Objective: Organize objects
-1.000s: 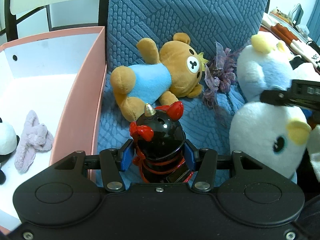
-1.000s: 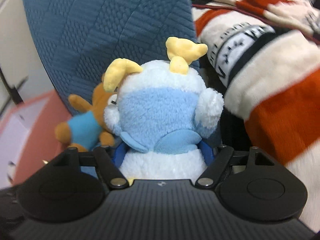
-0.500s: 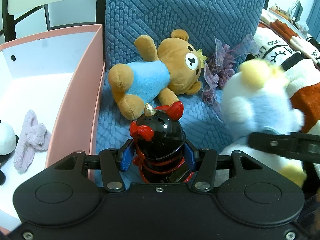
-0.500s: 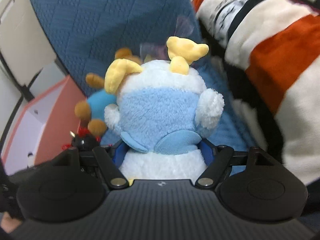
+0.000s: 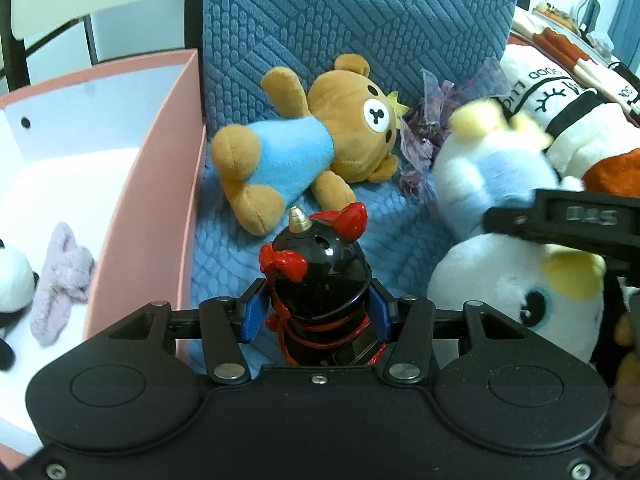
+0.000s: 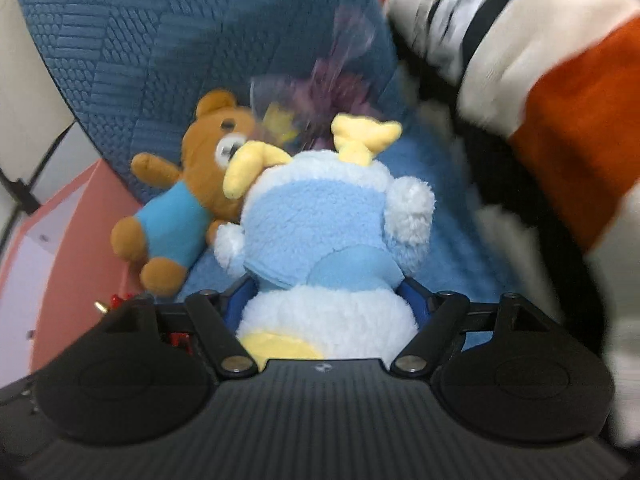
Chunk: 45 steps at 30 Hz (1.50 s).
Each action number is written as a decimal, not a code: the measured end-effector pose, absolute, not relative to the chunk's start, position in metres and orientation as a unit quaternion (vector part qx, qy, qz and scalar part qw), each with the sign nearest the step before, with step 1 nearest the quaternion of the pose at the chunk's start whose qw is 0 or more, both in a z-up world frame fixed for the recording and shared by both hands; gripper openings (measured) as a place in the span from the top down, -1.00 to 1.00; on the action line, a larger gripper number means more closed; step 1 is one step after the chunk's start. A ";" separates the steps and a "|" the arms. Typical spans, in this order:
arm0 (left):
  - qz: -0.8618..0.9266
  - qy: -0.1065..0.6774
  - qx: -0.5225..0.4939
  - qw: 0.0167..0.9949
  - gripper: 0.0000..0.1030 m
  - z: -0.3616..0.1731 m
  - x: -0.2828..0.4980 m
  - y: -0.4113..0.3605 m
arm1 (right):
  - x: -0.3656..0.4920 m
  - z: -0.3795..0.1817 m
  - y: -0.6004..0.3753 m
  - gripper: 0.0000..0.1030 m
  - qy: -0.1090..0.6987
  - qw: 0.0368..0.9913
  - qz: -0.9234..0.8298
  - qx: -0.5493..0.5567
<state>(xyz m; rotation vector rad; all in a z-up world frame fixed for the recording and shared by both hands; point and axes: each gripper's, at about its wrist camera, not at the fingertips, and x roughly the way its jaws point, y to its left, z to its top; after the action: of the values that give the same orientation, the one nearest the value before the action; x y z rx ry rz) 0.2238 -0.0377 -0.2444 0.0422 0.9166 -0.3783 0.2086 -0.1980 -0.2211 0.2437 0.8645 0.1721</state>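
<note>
My left gripper (image 5: 316,312) is shut on a black toy figure (image 5: 320,276) with red horns and a gold tip, held above the blue seat cushion (image 5: 240,248) beside the pink box (image 5: 160,168). My right gripper (image 6: 328,300) is shut on a blue and white plush (image 6: 320,232) with yellow ears; that plush also shows blurred in the left wrist view (image 5: 492,168). A brown bear (image 5: 304,140) in a blue shirt lies on the cushion ahead; it also shows in the right wrist view (image 6: 180,208).
The pink box holds a lilac plush (image 5: 64,276) and a panda plush (image 5: 12,284). A white plush with a yellow ear (image 5: 516,292) lies at right. A purple tuft (image 5: 424,136) sits by the bear. Striped orange and white plush (image 6: 540,100) fills the right side.
My right gripper has carried the blue and white plush leftward and down toward the bear and the cushion. My left gripper has held the black figure nearly still.
</note>
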 end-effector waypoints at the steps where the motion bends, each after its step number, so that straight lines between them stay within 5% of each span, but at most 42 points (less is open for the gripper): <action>1: -0.181 0.441 0.020 0.879 0.04 -0.245 0.223 -0.038 | 0.202 -0.217 -0.201 -0.49 0.410 0.901 0.084 0.117; 45: -0.172 0.444 -0.042 0.878 0.04 -0.081 0.189 0.067 | 0.130 -0.091 -0.190 -0.46 0.446 0.863 0.175 0.163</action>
<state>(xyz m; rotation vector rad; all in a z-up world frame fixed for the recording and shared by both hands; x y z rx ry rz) 0.1888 0.0666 -0.0812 -0.0881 0.9264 -0.3592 0.1300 -0.1902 -0.0913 0.3425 0.9348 0.3674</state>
